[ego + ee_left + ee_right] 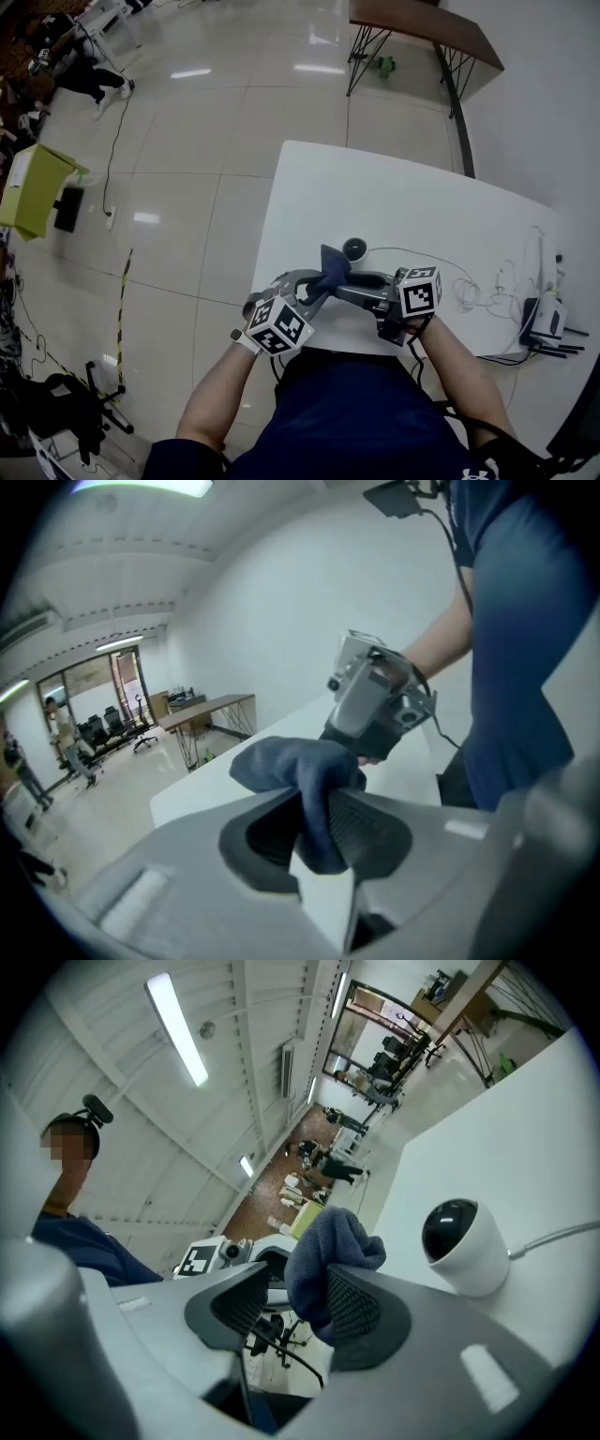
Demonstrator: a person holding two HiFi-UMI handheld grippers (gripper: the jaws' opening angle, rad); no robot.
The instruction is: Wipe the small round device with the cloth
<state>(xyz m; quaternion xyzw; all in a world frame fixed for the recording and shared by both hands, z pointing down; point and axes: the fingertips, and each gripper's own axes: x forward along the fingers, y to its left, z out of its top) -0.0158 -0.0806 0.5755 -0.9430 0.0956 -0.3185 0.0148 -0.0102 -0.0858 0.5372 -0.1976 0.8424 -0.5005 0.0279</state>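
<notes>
A dark blue cloth [330,265] hangs bunched above the white table [375,187], between my two grippers. The left gripper [319,281] is shut on the cloth [300,771], which is pinched between its pads. My right gripper [345,281] faces it from the right, open. In the right gripper view the cloth [328,1255] lies against one pad, with a clear gap to the other. The small round device [354,248], white with a black dome, stands on the table just beyond the cloth. It shows to the right of the right gripper [291,1307] as a white ball [461,1244] trailing a cable.
A thin cable [469,286] loops from the device toward white boxes and plugs [544,319] at the table's right end. The table's near edge runs just below my hands. A brown table [422,23] stands far back, and a yellow-green box [37,187] sits on the floor at left.
</notes>
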